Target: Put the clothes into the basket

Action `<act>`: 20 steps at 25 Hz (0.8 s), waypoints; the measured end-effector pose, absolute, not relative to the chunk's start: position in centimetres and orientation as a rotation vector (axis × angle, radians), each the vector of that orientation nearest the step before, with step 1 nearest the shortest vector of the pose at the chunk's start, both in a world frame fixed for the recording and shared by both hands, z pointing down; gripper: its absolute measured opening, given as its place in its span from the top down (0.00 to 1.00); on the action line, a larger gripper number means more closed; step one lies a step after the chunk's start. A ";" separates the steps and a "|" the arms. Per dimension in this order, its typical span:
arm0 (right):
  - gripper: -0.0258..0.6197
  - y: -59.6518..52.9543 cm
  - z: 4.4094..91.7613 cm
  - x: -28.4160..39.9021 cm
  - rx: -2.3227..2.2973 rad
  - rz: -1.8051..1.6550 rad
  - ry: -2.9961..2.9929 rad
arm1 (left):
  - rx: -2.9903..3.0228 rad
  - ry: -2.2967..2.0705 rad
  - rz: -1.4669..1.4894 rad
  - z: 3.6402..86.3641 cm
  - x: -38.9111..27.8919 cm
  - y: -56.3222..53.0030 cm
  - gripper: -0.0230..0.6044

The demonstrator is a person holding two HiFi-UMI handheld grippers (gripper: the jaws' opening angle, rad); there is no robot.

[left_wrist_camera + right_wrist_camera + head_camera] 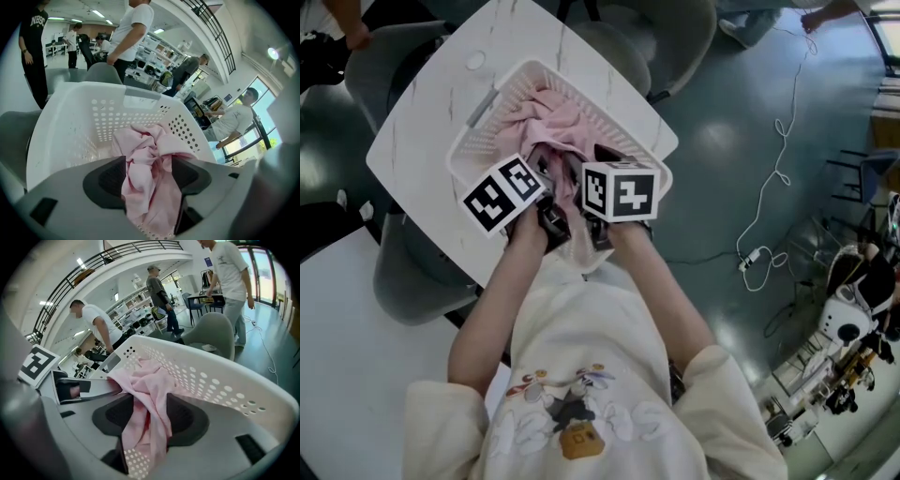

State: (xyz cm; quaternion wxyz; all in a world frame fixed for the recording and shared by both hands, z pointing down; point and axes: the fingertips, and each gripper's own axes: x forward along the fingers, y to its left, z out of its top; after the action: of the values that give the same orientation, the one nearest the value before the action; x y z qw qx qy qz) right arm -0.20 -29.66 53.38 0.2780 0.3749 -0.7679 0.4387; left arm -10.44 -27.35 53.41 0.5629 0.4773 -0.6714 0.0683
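The pink garment [555,124] lies bunched in the white basket [531,67], its near edge hanging over the rim. The left gripper [149,174] and the right gripper [148,420], side by side, each have their fingers clamped on that cloth. The basket stands on a white surface [427,112].

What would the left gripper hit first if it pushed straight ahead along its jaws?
The left gripper is shut on the pink garment, so the bunched cloth ahead comes first. Behind it is probably the white laundry basket's perforated far wall, though depth is unclear.
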 end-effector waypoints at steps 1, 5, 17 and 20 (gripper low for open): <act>0.64 -29.5 53.2 -0.2 1.006 1.178 -2.067 | 1.131 -1.581 0.156 53.1 -10.4 -27.3 0.47; 0.64 -28.8 52.5 0.0 1.008 1.174 -2.080 | 1.154 -1.586 0.137 52.0 -10.1 -26.8 0.47; 0.64 -27.2 50.3 0.5 1.021 1.146 -2.131 | 1.227 -1.568 0.085 49.5 -9.1 -26.1 0.48; 0.64 -26.7 49.4 0.9 1.025 1.141 -2.145 | 1.241 -1.583 0.102 48.8 -8.8 -25.6 0.48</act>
State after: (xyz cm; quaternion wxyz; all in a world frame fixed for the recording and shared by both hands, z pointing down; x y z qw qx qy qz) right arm 0.90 -26.73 49.45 0.2497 0.3765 -0.7876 0.4189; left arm -8.84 -25.57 48.80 0.5346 0.5207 -0.6643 0.0428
